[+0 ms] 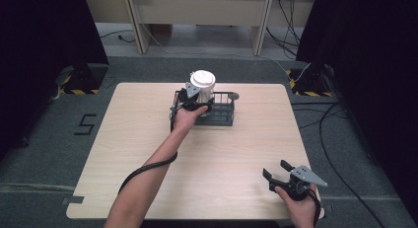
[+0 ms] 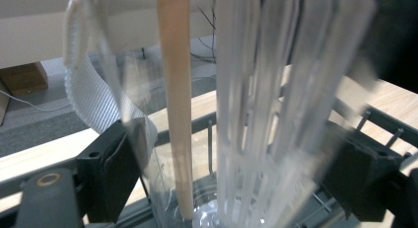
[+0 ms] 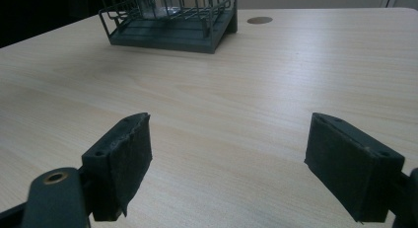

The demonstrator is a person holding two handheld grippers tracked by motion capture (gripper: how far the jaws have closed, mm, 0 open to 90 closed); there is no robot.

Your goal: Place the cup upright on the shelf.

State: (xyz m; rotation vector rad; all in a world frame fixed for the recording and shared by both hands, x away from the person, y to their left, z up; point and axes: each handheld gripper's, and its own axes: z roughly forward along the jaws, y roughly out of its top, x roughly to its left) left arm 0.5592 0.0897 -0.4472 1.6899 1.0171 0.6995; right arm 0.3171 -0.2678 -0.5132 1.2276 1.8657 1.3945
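One pale wooden table carries a dark wire rack near its far edge. At the rack, the left gripper pinches a clear ribbed container with a white lid. Right gripper hovers near the front corner, jaws spread wide.
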